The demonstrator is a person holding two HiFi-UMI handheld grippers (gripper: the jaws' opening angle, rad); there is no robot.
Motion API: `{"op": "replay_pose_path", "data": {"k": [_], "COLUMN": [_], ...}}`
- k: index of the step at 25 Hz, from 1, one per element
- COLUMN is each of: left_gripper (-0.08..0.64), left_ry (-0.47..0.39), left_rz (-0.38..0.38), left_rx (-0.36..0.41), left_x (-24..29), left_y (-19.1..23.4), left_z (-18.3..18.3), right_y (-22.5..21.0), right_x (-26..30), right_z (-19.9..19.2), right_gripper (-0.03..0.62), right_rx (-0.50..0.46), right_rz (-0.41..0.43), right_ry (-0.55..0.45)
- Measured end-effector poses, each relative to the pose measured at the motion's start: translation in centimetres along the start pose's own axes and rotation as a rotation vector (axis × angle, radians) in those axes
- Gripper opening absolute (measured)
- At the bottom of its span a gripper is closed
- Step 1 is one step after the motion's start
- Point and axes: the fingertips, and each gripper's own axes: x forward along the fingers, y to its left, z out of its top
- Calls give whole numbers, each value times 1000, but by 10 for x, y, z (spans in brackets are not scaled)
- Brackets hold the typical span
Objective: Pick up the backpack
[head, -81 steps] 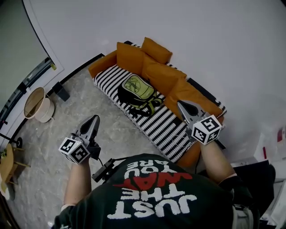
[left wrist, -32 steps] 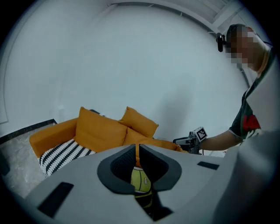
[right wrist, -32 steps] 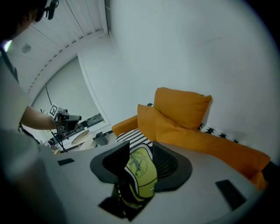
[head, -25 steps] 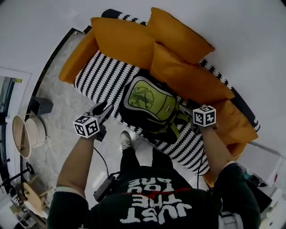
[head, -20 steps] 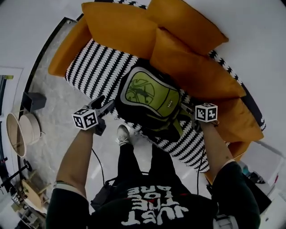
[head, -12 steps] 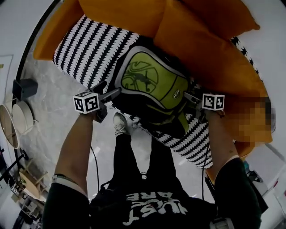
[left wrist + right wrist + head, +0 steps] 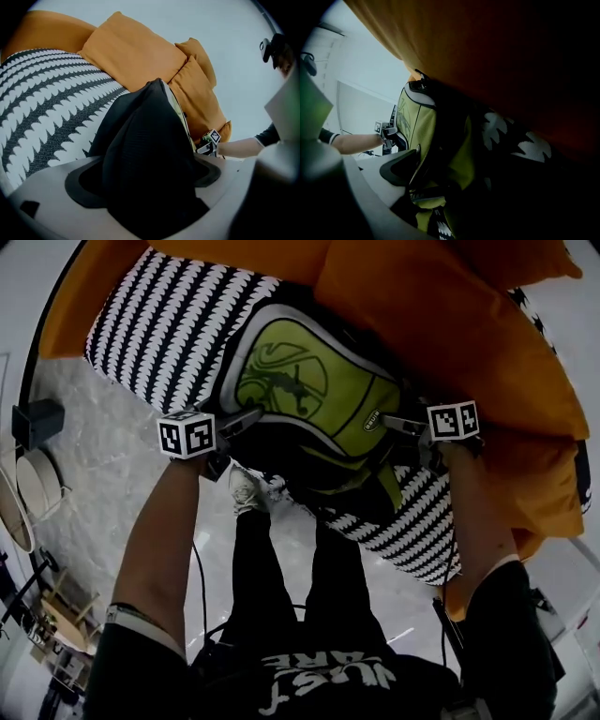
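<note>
Flanking the backpack (image 7: 309, 395) from both sides, the two grippers sit level with its middle as it lies front-up on the striped seat of the sofa (image 7: 159, 324), its far side against the orange cushions (image 7: 422, 324). Nothing shows it raised off the seat.

The left gripper (image 7: 246, 418) has its fingers wide apart, and the pack's black side panel fills the space between them without being pinched. The right gripper (image 7: 389, 421) is pushed in close at the opposite side. Its own view is dark, and only one finger (image 7: 398, 166) shows, standing well off to the side with the green and black fabric lying against it, so those fingers read as apart too (the other one is lost in shadow).

The pack is soft woven cloth and looks fairly full, so it will likely sag and fold where it is squeezed rather than lift as one stiff piece. How heavy it is cannot be judged. A bite on the side panels needs a good fold of fabric or a seam, or it may slip. The small loop at the top, or a shoulder strap, would give a surer hold.
</note>
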Motion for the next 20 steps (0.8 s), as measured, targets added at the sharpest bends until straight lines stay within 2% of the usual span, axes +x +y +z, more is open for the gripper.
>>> {"op": "replay_pose_path", "data": {"k": [3,6,9,12,13,15,20], "left_gripper": [500,494,429,351,323,260,134], "left_ry": [-4,8,20,23,21,13,-14], "left_rz": [8,3,-10,-26,-36,-65,-144], "left_rx": [8,16,23,35,41,50,54], "left_x": [-2,-6,-5,8,11,7,-55], "left_y": [-2,-6,-12,-27,-35,-47,-66], "left_z": [1,1,-3,-5,-4,2,35], "right_y": [4,10,10,5,7,19,100], "right_x": [1,0,2,0,-2,-5,-35], "right_z": [3,1,-1,0,2,8,33], "right_gripper": [445,445,444,439,416,316,166], "right_rx": [-13,-28,-40,-43,-42,-33,36], "right_rz": [12,-10,-44,-42,-40,-40,23], "right_ry": [33,36,42,37,29,8,-79]}}
